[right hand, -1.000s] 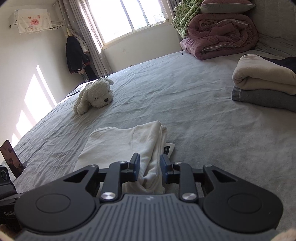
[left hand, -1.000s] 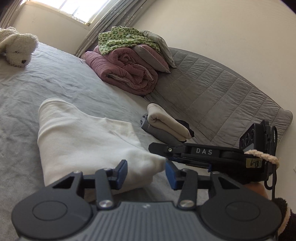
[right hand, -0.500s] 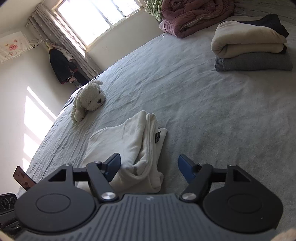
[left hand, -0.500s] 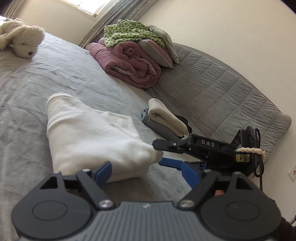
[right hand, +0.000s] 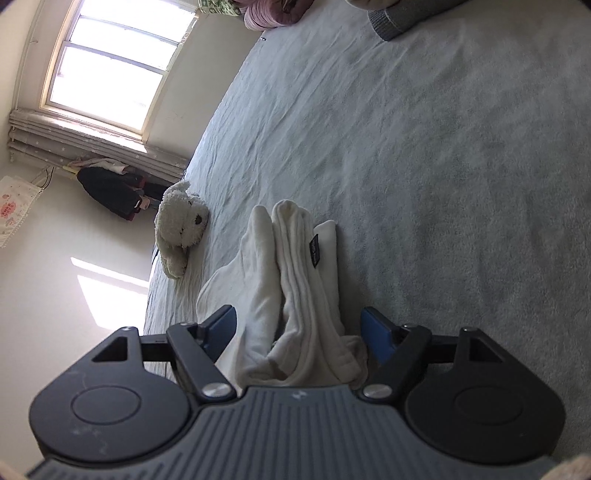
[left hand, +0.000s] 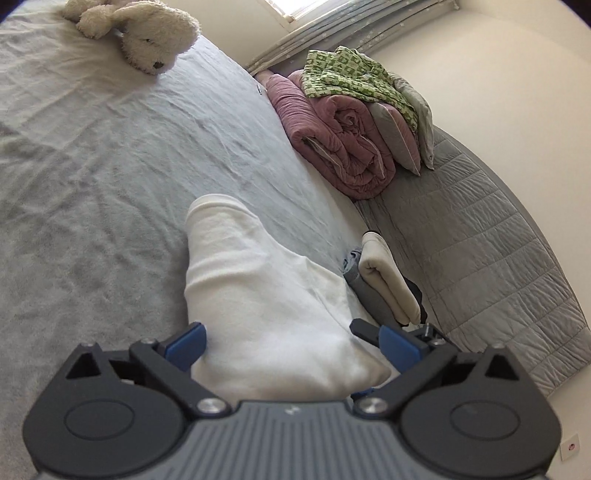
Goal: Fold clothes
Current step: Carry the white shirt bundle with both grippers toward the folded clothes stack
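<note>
A folded white garment [left hand: 258, 302] lies on the grey bed sheet [left hand: 92, 177]. In the left wrist view my left gripper [left hand: 291, 341] is open, its blue pads [left hand: 184, 343] on either side of the garment's near end. In the right wrist view my right gripper [right hand: 299, 328] is open around the stacked folded edges of the same garment [right hand: 295, 280], which carries a small dark label [right hand: 314, 248]. Neither gripper has closed on the cloth.
A white plush toy [left hand: 147, 33] lies far up the bed. Rolled pink quilts with a green patterned cloth [left hand: 351, 110] sit by a grey quilted headboard [left hand: 498, 266]. A stack of folded cream and grey clothes [left hand: 384, 284] lies right of the garment. A window [right hand: 110, 70] is at the left.
Both grippers have opened wide, rolled to one side and moved in over the near end of the white garment. The right gripper has left the left wrist view.
</note>
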`<state>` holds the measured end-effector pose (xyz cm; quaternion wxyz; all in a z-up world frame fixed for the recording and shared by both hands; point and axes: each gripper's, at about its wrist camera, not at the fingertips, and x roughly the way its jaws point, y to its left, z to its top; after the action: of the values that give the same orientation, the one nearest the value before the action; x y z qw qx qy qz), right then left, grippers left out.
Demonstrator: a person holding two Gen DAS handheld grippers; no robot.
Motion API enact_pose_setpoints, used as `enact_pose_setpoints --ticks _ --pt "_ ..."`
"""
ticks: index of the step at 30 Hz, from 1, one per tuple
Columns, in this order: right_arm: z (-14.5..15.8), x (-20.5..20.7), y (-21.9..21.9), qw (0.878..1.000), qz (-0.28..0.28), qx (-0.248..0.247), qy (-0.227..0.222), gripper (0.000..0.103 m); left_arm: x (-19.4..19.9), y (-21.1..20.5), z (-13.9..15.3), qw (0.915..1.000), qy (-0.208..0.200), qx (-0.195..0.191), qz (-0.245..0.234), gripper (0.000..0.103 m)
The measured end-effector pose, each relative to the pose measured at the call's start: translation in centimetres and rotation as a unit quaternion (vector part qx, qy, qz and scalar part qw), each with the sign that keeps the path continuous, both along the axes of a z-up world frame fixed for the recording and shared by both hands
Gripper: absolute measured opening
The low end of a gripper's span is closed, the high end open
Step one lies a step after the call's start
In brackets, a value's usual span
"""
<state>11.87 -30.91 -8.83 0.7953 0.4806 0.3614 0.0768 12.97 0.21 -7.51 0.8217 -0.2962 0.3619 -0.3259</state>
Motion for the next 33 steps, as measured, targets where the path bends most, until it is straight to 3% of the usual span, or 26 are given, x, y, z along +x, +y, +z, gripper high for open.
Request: enact_pose_setpoints --ticks 6,10,12,13,16,17,22,27,33 --pt "-0.2 1.3 1.4 1.000 0.005 -0.017 -0.015 0.078 1.9 -0.2 -1.8 0.9989 0.037 0.010 0.027 0.093" --pt "-0.1 1.9 2.4 0.999 0.004 -0.043 -0.023 0.077 1.6 -0.8 -1.8 0.9992 0.013 0.030 0.023 0.093" --pt "0.0 2.1 2.8 0.998 0.002 -0.060 -0.026 0.070 1.6 -0.7 -1.8 0.9992 0.011 0.029 0.025 0.092" --pt "0.1 2.1 3.0 0.997 0.000 -0.072 -0.026 0.062 1.7 -0.5 -1.8 0.9992 0.013 0.027 0.028 0.088" --pt "0.4 2.1 3.7 0.993 0.008 -0.113 -0.035 0.047 2.0 0.0 -1.9 0.9989 0.021 0.022 0.037 0.066" --pt "0.6 2.1 4.0 0.991 0.013 -0.128 -0.040 0.046 2.0 0.1 -1.9 0.9987 0.023 0.021 0.040 0.061" --pt "2.0 1.6 4.6 0.983 0.032 -0.172 -0.063 0.040 1.7 0.1 -1.0 0.9990 0.018 0.012 0.040 0.057" --pt "3.3 0.5 2.7 0.988 0.021 -0.139 -0.061 0.040 0.5 -0.8 0.5 0.9999 0.003 0.004 0.013 0.056" --pt "2.5 0.0 1.4 0.990 0.031 -0.135 -0.022 0.044 0.7 -1.9 -1.5 0.9988 0.034 0.036 -0.007 0.060"
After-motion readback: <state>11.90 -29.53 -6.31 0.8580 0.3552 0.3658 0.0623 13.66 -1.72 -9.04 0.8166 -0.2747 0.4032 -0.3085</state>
